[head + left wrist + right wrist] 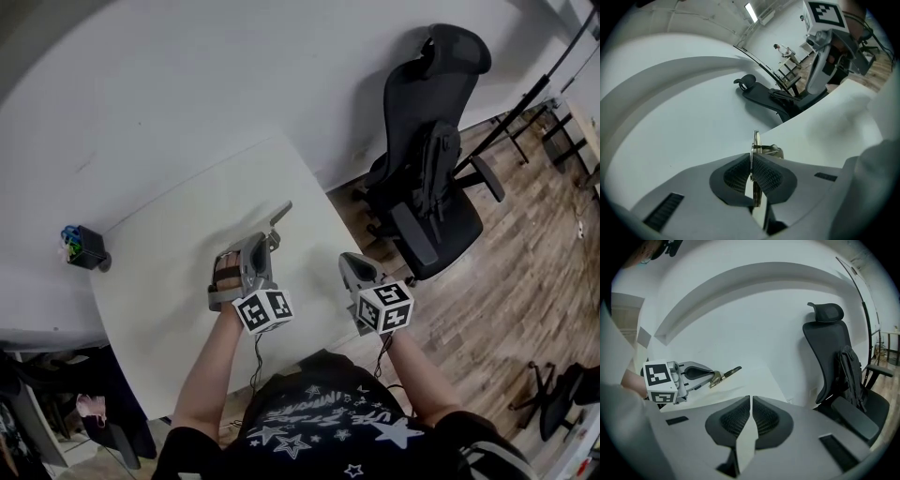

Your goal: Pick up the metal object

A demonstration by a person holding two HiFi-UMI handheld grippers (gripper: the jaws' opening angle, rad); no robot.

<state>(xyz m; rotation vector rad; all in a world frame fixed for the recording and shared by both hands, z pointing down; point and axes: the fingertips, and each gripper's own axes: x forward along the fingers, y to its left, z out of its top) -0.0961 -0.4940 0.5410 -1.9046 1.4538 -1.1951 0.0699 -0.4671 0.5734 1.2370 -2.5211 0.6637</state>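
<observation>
left claw [751, 163] clenched on thin metal object [756, 140], pads pinching it edge-on. object pokes out past the tips, held above white surface [159, 272]. right claw [751, 403] pressed together, holding nothing, just beside the left.

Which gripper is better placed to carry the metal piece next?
Left. The left gripper is shut on the thin silver metal piece; the right gripper is shut, empty and apart from it.

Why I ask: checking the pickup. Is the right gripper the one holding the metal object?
No: the jaws of the right gripper meet on nothing, while the left gripper clamps the metal object.
</observation>
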